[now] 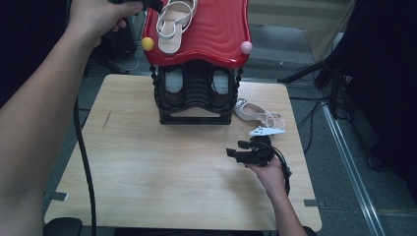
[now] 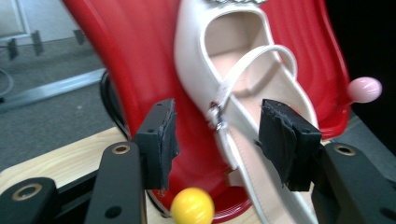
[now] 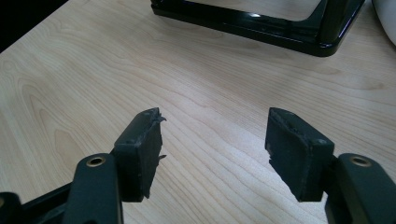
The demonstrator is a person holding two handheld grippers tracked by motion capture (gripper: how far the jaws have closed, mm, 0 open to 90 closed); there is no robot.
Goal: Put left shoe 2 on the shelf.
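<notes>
A white strapped shoe (image 1: 173, 22) lies on the red wavy top (image 1: 216, 34) of a black shoe rack (image 1: 196, 105). My left gripper (image 1: 153, 5) is raised at the shoe's near-left end. In the left gripper view it (image 2: 217, 140) stands open; the shoe (image 2: 243, 79) and its strap lie just beyond the pads, untouched. A second white shoe (image 1: 252, 112) rests on the table right of the rack. My right gripper (image 1: 239, 150) hovers low in front of that shoe, open (image 3: 217, 149) with bare wood between its pads.
The rack stands at the far middle of the wooden table (image 1: 147, 167). A yellow ball (image 1: 147, 44) and a pink ball (image 1: 246, 47) stick out at the red top's front corners. A black cable (image 1: 83, 157) hangs from my left hand. The rack's base (image 3: 261, 28) is ahead of the right gripper.
</notes>
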